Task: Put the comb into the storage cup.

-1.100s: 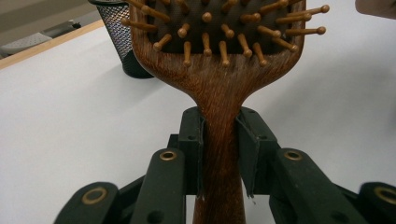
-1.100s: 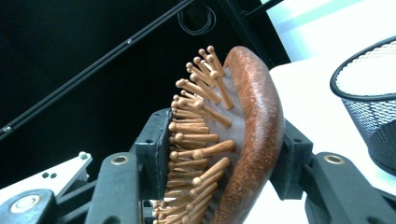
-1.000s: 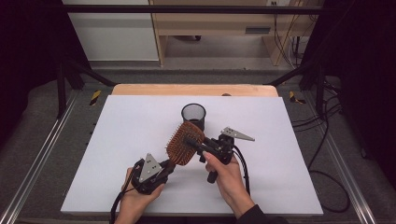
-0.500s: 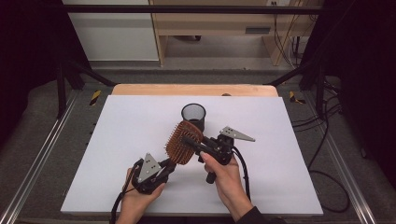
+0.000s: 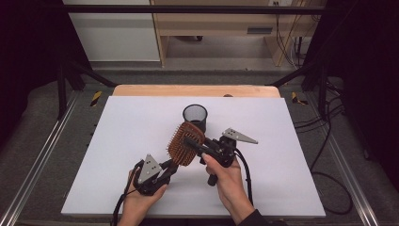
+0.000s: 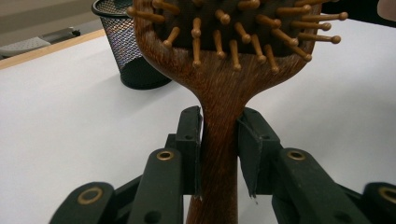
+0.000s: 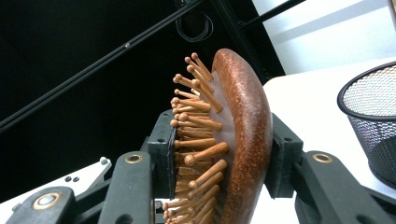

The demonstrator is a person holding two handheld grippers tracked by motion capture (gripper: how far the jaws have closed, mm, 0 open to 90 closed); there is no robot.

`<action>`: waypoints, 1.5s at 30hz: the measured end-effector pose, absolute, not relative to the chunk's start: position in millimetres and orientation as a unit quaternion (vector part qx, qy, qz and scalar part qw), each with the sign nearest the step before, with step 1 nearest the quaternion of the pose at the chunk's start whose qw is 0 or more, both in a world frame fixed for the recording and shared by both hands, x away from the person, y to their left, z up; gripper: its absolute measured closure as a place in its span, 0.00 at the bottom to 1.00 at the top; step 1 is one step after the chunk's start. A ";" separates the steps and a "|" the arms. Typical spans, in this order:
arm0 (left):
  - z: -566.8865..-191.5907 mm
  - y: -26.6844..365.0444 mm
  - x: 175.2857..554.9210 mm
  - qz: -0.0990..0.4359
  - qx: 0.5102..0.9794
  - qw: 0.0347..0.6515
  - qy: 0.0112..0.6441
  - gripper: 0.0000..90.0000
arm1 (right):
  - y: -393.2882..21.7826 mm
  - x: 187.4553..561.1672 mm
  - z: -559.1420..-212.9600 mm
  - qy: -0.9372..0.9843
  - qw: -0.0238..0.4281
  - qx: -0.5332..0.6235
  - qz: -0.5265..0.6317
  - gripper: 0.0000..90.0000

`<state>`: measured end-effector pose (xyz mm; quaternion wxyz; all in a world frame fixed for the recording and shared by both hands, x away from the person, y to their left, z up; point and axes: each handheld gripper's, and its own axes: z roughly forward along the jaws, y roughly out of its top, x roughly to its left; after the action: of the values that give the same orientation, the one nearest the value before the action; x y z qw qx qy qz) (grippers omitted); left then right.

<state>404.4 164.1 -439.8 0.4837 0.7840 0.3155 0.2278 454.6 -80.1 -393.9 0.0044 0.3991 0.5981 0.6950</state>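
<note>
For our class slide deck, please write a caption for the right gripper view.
Right gripper clamped across the wooden hairbrush head, beside a black mesh cup.

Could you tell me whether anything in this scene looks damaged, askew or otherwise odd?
Nothing looks damaged or spilled. The wooden hairbrush is held off the table by both hand-held grippers: the left hand-held gripper clamps its handle, the right hand-held gripper its bristled head. The mesh cup stands upright behind it.
</note>
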 end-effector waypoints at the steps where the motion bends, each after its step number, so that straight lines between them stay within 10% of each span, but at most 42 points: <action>1: -439.9 164.2 404.5 0.227 0.783 0.485 0.316 0.79 | -80.2 454.5 -393.7 0.598 0.005 0.398 0.696 0.61; 32: -430.2 243.5 423.0 0.306 0.695 0.523 0.387 0.17 | -153.3 473.4 -398.6 0.529 0.065 0.472 0.703 0.60; 45: -436.4 279.9 431.3 0.330 0.673 0.517 0.413 0.07 | -185.1 474.6 -404.1 0.508 0.092 0.498 0.697 0.60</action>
<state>431.3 279.9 -436.4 0.5171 0.6733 0.4131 0.3297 474.6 -185.1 -404.1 0.0916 0.4978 0.5082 0.6968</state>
